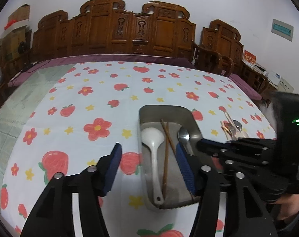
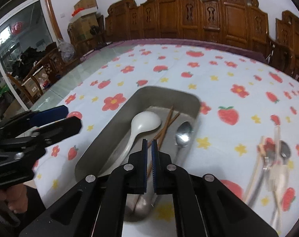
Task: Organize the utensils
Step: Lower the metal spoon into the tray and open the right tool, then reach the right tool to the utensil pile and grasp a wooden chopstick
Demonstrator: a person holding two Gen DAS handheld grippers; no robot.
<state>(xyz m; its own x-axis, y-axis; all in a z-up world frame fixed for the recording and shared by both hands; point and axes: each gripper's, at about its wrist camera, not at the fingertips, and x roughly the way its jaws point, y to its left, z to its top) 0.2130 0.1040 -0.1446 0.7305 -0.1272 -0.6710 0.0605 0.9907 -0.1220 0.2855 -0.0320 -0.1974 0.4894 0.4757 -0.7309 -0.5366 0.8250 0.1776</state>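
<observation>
A grey metal tray (image 1: 165, 111) (image 2: 165, 94) lies on the flowered tablecloth. In it lie a white ceramic spoon (image 1: 154, 138) (image 2: 145, 121), a pair of brown chopsticks (image 1: 167, 138) (image 2: 167, 122) and a metal spoon (image 1: 184, 134) (image 2: 183, 133). My left gripper (image 1: 148, 158) is open and empty over the tray's left rim. My right gripper (image 2: 149, 144) is shut and empty just above the tray's near end; it also shows in the left wrist view (image 1: 238, 150). A loose heap of utensils (image 1: 233, 127) (image 2: 273, 154), blurred, lies right of the tray.
The tablecloth (image 1: 102, 90) (image 2: 228, 75) covers a glass-topped table. Carved wooden chairs (image 1: 114, 29) (image 2: 208, 13) line the far edge. Cardboard boxes (image 2: 84, 13) stand at the back left. The left gripper shows at the right wrist view's left edge (image 2: 50, 122).
</observation>
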